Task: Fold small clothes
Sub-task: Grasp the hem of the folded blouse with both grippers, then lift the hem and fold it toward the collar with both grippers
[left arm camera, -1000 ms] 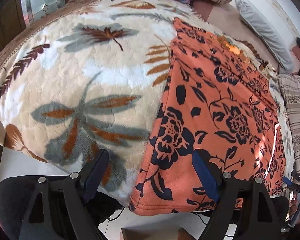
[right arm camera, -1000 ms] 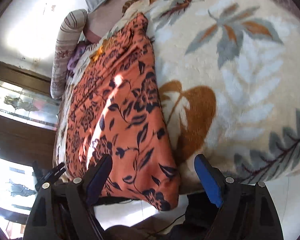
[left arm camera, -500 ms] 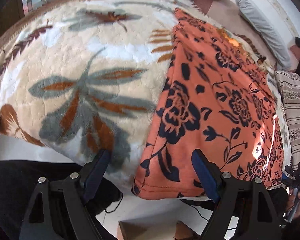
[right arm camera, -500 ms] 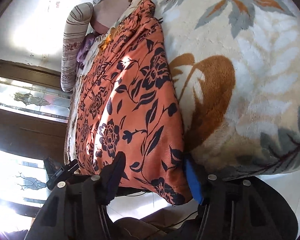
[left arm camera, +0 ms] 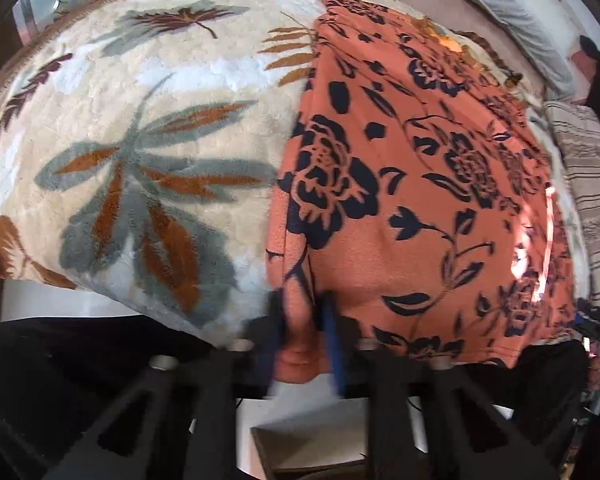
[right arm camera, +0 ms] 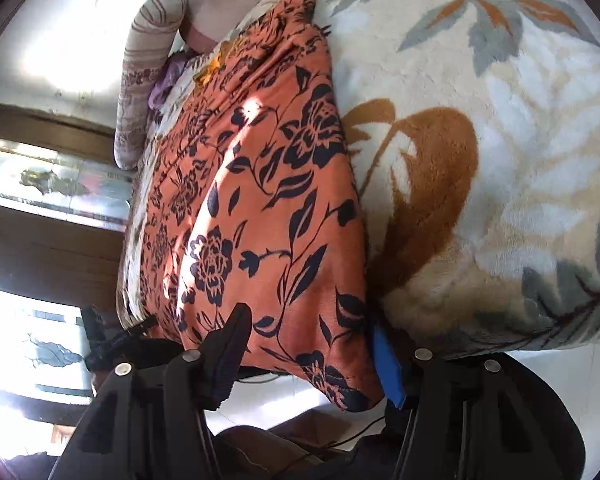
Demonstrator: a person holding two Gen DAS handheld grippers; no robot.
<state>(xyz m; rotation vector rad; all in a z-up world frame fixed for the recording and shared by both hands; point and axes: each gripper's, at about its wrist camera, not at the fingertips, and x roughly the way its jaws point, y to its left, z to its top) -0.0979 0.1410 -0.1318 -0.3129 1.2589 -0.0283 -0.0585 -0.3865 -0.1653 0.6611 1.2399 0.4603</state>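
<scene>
Where both had hung open a second earlier, the left gripper (left arm camera: 304, 328) had clamped the orange garment's (left arm camera: 412, 184) near corner, while the right gripper (right arm camera: 312, 344) still straddled its corner part-closed, so lifting looked premature.

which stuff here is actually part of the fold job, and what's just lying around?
In the job:
orange floral garment
left gripper, shut on its near corner
right gripper, jaws around the other corner, not clearly shut

Lying about:
leaf-print blanket
striped bolster
grey pillow
</scene>
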